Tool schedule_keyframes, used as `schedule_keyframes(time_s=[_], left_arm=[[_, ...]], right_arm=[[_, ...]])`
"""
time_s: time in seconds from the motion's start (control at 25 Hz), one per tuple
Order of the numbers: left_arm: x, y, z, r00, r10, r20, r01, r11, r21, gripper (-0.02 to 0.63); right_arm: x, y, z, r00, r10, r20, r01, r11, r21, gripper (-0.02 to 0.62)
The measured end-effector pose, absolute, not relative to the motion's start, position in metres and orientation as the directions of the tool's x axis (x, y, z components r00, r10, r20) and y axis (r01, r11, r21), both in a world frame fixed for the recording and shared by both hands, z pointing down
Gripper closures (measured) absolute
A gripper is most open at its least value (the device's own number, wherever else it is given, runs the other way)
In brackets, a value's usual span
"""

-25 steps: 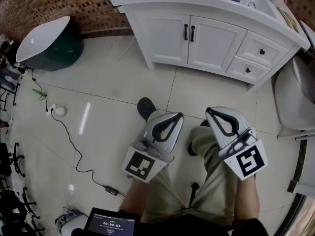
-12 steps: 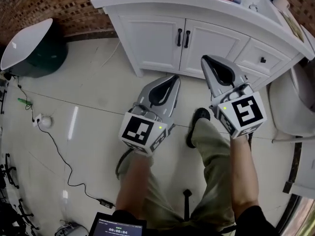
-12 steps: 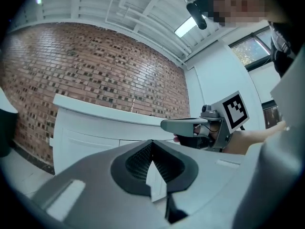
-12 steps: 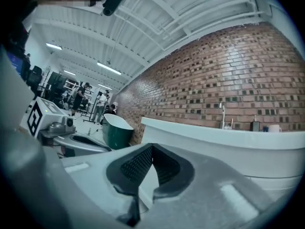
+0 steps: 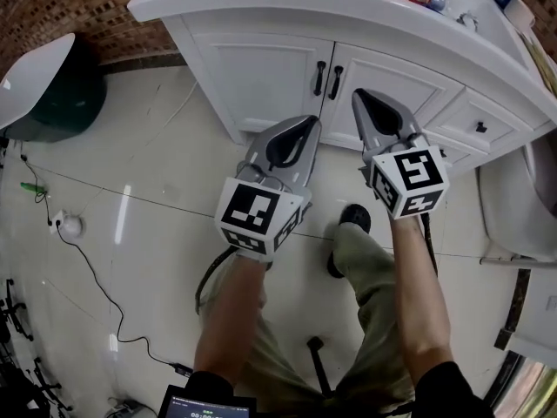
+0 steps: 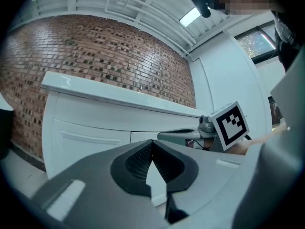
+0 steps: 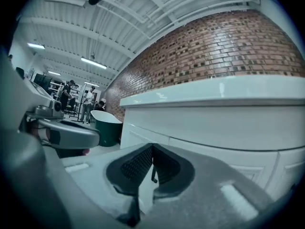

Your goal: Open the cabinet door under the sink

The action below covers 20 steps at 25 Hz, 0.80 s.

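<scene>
The white vanity cabinet (image 5: 261, 24) has two doors below its countertop, a left door (image 5: 252, 72) and a right door (image 5: 392, 85). Two black handles (image 5: 319, 77) stand side by side at the middle seam. In the head view my left gripper (image 5: 309, 122) is shut, its tip just below the left door's corner. To its right, my right gripper (image 5: 357, 94) is shut too, its tip close to the right of the handles and apart from them. In the right gripper view a black handle (image 7: 153, 174) shows through the gap behind the closed tips (image 7: 152, 147). Both doors are closed.
A dark green tub (image 5: 43, 77) with a white rim stands left of the cabinet. A black cable (image 5: 87, 259) and a white socket (image 5: 65, 226) lie on the tiled floor. Drawers (image 5: 479, 127) are at the cabinet's right. The person's shoe (image 5: 348, 225) is near the cabinet.
The person has stepped closer to the cabinet. Both grippers have risen from thigh level towards the doors, the right one ending up beside the handles.
</scene>
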<state>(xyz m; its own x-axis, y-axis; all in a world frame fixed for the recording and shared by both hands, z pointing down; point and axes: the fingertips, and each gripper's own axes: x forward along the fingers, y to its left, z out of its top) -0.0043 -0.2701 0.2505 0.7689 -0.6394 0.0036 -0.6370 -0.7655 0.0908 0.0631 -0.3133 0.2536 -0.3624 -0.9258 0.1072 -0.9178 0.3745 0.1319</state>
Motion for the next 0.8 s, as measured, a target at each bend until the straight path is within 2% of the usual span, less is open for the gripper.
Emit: schedule_keyframes(time_s=[0.08, 0.16, 0.52, 0.8], left_arm=[[-0.002, -0.283, 0.257, 0.771, -0.636, 0.02, -0.634, -0.766, 0.104, 0.589], [0.0, -0.297, 0.255, 0.77, -0.638, 0.02, -0.636, -0.765, 0.104, 0.589], [0.011, -0.341, 0.247, 0.77, -0.638, 0.009, -0.63, -0.758, 0.169, 0.589], [0.01, -0.356, 0.249, 0.763, -0.645, 0.041, -0.642, -0.75, 0.159, 0.589]], right_arm=[[0.065, -0.325, 0.275, -0.36, -0.922, 0.145, -0.919, 0.377, 0.117, 0.604], [0.06, -0.336, 0.291, -0.369, -0.91, 0.188, -0.913, 0.393, 0.108, 0.511], [0.075, -0.389, 0.337, -0.282, -0.911, 0.301, -0.939, 0.327, 0.11, 0.508], [0.069, -0.407, 0.354, -0.301, -0.892, 0.338, -0.928, 0.356, 0.113, 0.508]])
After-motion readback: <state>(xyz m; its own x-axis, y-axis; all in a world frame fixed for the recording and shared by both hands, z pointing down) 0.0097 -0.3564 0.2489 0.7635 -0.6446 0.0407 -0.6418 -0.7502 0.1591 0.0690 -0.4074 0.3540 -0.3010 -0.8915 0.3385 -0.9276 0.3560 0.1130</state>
